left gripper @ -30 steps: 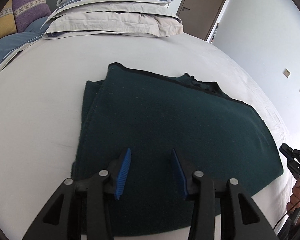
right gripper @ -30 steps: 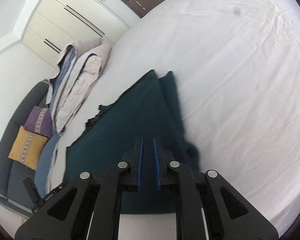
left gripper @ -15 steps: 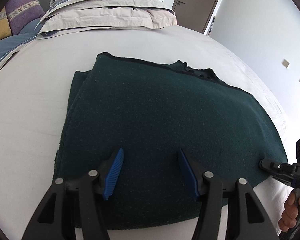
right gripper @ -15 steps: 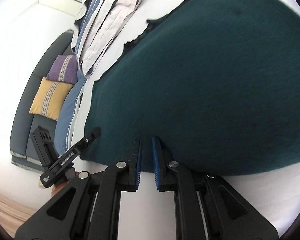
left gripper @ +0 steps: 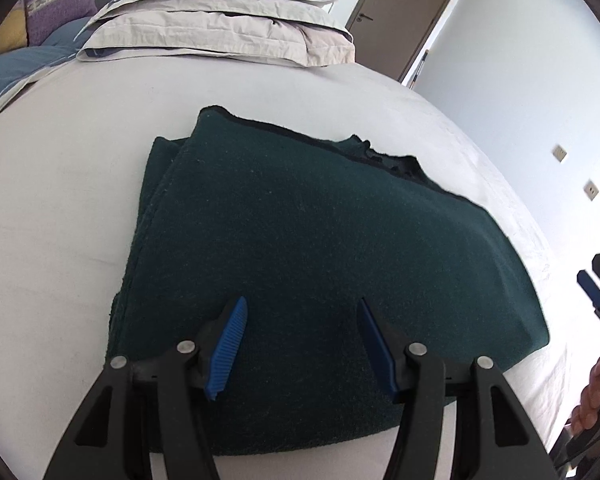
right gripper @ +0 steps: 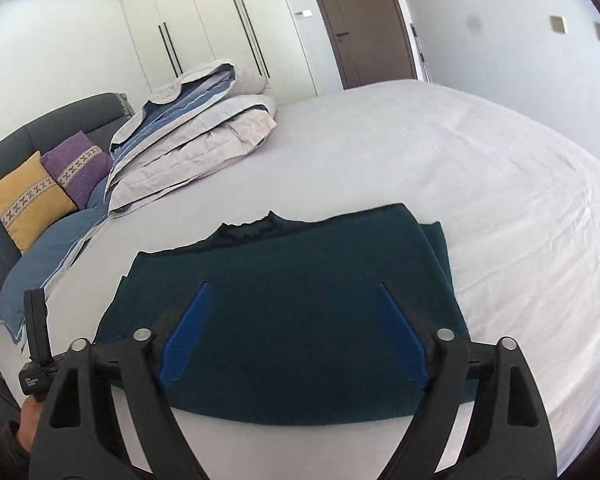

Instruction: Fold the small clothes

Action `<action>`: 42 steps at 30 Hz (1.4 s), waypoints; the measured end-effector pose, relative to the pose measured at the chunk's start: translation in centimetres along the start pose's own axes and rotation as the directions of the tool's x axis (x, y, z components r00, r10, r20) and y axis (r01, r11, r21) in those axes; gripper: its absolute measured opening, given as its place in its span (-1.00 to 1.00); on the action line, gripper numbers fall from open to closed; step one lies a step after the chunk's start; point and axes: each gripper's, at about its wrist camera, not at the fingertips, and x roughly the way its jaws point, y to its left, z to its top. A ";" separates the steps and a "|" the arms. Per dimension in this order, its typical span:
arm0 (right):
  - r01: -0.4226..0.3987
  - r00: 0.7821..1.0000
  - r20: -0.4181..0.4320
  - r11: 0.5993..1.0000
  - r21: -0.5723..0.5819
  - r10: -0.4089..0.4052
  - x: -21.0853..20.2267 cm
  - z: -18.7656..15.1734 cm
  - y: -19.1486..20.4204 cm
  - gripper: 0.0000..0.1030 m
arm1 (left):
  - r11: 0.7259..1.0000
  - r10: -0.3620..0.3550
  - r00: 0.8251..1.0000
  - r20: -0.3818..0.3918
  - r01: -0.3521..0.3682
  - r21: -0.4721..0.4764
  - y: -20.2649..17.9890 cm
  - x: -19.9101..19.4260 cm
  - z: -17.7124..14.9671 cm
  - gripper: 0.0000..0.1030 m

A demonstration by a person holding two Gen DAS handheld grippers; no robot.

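Note:
A dark green knitted garment (left gripper: 308,248) lies folded flat on the white bed sheet; it also shows in the right wrist view (right gripper: 292,312). Its neckline faces the pillows and a folded layer sticks out on one side. My left gripper (left gripper: 300,312) is open and empty, hovering over the near edge of the garment. My right gripper (right gripper: 292,292) is open wide and empty, also above the near edge. The right gripper's blue tip (left gripper: 592,292) shows at the right edge of the left wrist view.
A stack of folded grey and blue bedding (right gripper: 196,128) lies at the far end of the bed (right gripper: 480,168). Yellow and purple cushions (right gripper: 28,196) lean on a dark headboard. White wardrobes and a brown door (right gripper: 360,20) stand behind.
My right gripper has opened from shut and pulled back and up from the garment. My left gripper stays open, now slightly farther from the cloth.

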 end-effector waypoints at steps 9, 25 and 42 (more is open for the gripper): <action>-0.237 0.957 -0.127 0.957 0.170 0.260 1.8 1.6 0.9 0.69 | 0.949 -0.063 0.991 0.119 0.097 -0.299 7.1 -3.4 1.2 0.26; -0.404 0.833 -0.152 0.772 0.490 0.532 8.2 -1.5 -3.3 0.69 | 0.791 -0.373 0.927 -0.030 0.301 -0.533 13.0 3.5 5.2 0.28; -0.431 0.760 -0.275 0.773 0.466 0.589 13.7 -2.0 1.0 0.69 | 0.696 -0.500 0.864 -0.061 0.358 -0.622 15.2 2.9 1.5 -0.47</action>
